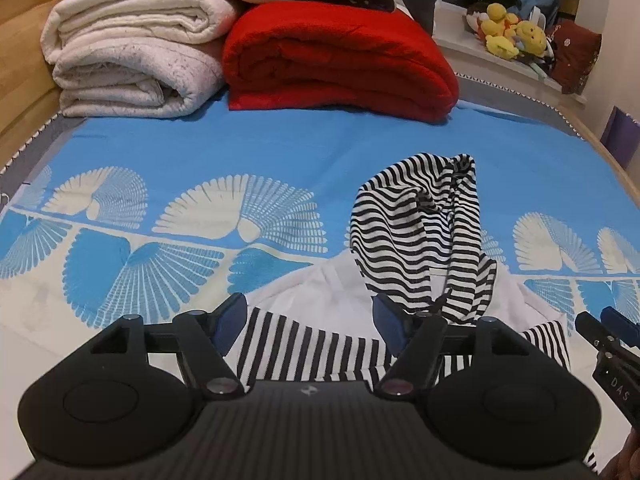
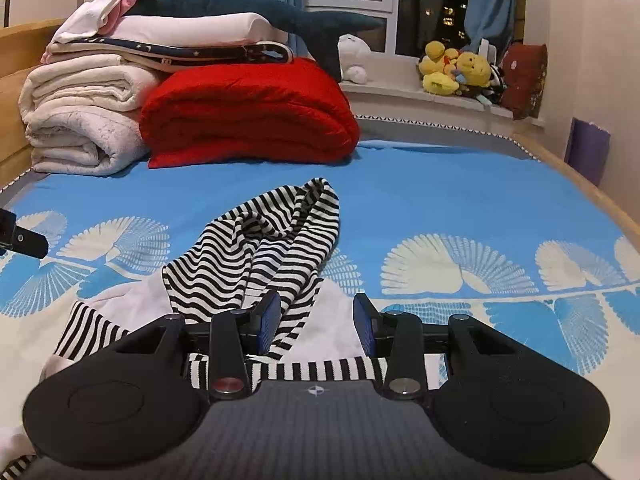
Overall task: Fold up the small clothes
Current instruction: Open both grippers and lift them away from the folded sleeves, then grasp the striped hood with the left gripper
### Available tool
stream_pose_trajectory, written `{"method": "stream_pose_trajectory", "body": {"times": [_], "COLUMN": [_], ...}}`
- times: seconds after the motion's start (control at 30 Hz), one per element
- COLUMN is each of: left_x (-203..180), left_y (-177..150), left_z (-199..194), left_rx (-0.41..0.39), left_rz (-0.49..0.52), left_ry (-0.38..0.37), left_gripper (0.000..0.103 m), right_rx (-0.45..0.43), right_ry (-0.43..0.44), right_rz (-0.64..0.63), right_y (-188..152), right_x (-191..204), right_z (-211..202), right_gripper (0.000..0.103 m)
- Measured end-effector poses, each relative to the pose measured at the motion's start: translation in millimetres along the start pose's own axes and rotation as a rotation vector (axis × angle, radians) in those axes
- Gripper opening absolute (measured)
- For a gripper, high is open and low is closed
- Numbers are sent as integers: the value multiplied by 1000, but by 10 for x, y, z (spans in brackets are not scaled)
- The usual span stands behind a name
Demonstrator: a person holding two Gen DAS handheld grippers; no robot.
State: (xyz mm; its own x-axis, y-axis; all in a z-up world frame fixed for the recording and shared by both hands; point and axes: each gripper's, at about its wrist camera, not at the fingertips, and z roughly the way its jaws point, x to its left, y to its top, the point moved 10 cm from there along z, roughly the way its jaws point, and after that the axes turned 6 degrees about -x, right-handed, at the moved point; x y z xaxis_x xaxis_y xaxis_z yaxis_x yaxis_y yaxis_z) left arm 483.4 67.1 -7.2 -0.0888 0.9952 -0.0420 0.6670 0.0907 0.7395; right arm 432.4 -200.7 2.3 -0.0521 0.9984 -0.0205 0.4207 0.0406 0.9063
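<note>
**Hooded top spread, first fold yet to be made**

My left claw (image 1: 308, 320) stood wide open over the striped hem, gripping nothing. My right claw (image 2: 316, 320) was half open, the hood's striped strip lying between its pads; I could not tell whether they pinched it. The white and striped hooded top (image 1: 404, 232) lay low and right of centre in the left view, on the blue bedspread (image 1: 240, 148). I judged a fresh grasp on an edge came next. Only the right view showed the window (image 2: 384, 0).
</note>
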Motion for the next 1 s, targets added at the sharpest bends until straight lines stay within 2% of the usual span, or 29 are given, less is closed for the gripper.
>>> {"method": "stream_pose_trajectory", "body": {"times": [0.67,0.77,0.97,1.0], "left_x": [-137,-145,-191,-199], "left_y": [60,76,84,77], "left_z": [-41,-39,-33,-27], "left_rx": [-40,-49,-67,-67], "left_rz": [29,21,24,29], "left_ry": [-34,-32,-61,-67], "left_gripper": [71,65,39,33], "right_rx": [5,0,6,14], "right_ry": [3,-3,-16,-17], "right_rz": [-20,-18,13,20], "right_y": [25,44,107,110], "right_x": [-41,-90,-211,-230], "right_z": [-14,-32,-37,-33], "right_gripper": [42,42,42,42]}}
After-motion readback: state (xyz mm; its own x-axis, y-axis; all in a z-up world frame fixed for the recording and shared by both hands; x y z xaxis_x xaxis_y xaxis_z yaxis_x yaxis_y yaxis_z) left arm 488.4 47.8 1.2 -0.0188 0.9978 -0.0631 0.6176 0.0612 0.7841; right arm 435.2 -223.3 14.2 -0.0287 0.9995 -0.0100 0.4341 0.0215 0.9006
